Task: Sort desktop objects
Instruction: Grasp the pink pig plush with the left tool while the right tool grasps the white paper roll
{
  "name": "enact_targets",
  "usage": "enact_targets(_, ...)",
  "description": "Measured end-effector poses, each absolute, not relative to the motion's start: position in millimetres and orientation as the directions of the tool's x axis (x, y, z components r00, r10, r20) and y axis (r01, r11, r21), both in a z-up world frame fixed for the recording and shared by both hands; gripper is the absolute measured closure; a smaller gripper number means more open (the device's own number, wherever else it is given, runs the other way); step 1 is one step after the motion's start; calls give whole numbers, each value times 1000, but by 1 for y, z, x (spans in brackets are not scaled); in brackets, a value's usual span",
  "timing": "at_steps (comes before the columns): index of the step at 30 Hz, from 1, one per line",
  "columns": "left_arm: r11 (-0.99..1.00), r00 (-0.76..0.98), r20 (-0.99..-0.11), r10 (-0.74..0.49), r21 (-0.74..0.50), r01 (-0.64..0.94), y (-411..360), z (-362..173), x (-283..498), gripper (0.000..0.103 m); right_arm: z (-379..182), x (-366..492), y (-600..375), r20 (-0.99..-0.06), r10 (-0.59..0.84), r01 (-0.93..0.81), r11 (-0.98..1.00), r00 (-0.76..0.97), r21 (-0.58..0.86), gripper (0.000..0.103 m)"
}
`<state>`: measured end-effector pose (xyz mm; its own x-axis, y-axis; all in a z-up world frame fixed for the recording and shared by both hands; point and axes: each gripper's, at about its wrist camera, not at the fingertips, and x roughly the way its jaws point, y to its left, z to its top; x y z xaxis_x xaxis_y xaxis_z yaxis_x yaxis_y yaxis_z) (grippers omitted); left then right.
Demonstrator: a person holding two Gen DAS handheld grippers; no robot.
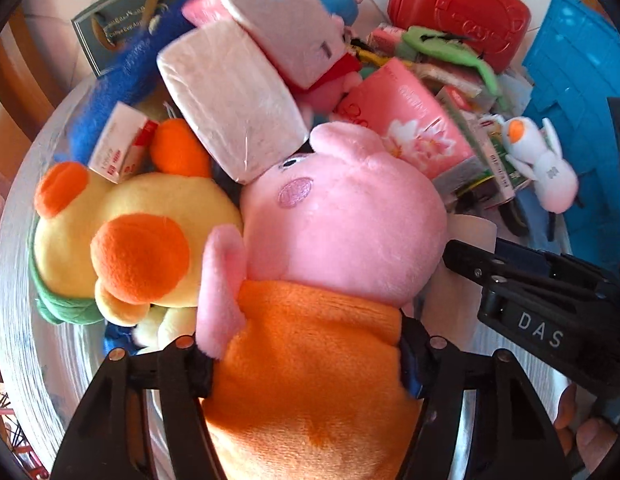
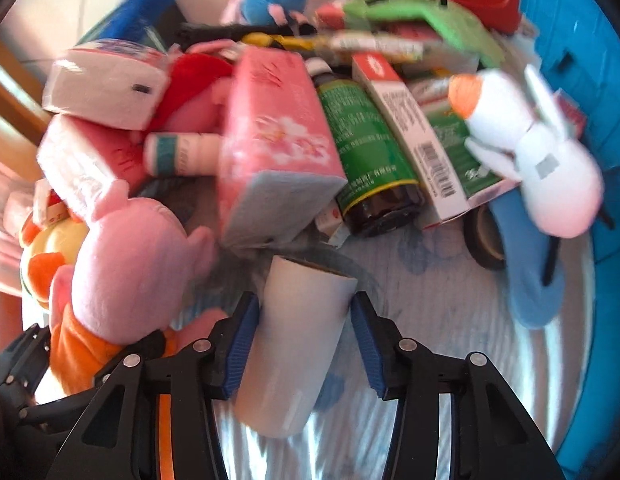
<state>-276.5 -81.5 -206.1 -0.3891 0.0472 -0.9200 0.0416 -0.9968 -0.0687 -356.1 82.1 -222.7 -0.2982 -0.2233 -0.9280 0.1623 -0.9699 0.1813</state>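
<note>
The pink pig doll (image 1: 341,216) in its orange dress sits at the near edge of the heap, and the left gripper (image 1: 310,364) has its fingers clamped on the dress from both sides. Just beside it, the right gripper (image 2: 306,344) grips a pale paper roll (image 2: 298,344), the blue pads pressed against its sides, the roll tilted over the bare patch of the table (image 2: 449,320). So two things are in hand, but neither looks put away yet.

Everything else is one jumble. A yellow and orange plush (image 1: 122,240) leans against the pig, wrapped tissue packs (image 1: 234,108) lie on top, and a pink tissue box (image 1: 409,120) rests behind. Further right are a brown bottle (image 2: 369,160) with a green label, a white carton (image 2: 413,136) and a small white plush bird (image 2: 541,160). A red case (image 1: 461,8) and a blue crate (image 1: 581,100) stand at the far side, touching the heap. By my reckoning the sorting is barely begun; nearly the whole pile is left.
</note>
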Motion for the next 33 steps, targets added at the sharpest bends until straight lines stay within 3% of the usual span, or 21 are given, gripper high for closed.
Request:
enact_targets(14, -999, -643, -765, 24, -35, 4, -62, -95, -238, 38, -101, -294, 84, -781, -207, 203, -973, -590, 105, 65)
enact_targets(15, -999, -648, -761, 25, -36, 3, -58, -89, -241, 38, -94, -287, 84, -770, -209, 208, -973, -603, 102, 68)
enact_targets(17, -1000, -663, -748, 25, -31, -2, -56, -80, -234, 38, -73, -278, 81, -744, -216, 222, -971, -632, 93, 103)
enact_targets(19, -1000, -664, -748, 26, -31, -5, -54, -76, -231, 38, -60, -270, 84, -726, -214, 225, -971, -653, 84, 102)
enact_targets(23, -1000, -640, -768, 9, -11, -1, -57, -85, -224, 38, -66, -270, 84, -781, -203, 221, -972, -590, 85, 101)
enact_targets(26, -1000, -571, -821, 9, -17, 10, -62, -118, -222, 38, -103, -270, 84, -853, -188, 214, -972, -487, 93, 86)
enact_targets(28, -1000, -528, -849, 15, -17, -1, -61, -146, -216, 38, -143, -268, 84, -909, -148, 198, -977, -390, 75, 33)
enact_targets(29, -1000, -511, -860, 9, -6, -6, -60, -159, -212, 38, -157, -264, 85, -920, -144, 191, -978, -363, 78, 27)
enact_targets(33, -1000, -426, -904, 25, -17, -22, -55, -205, -197, 38, -204, -236, 100, -924, -192, 160, -976, -332, 145, 30)
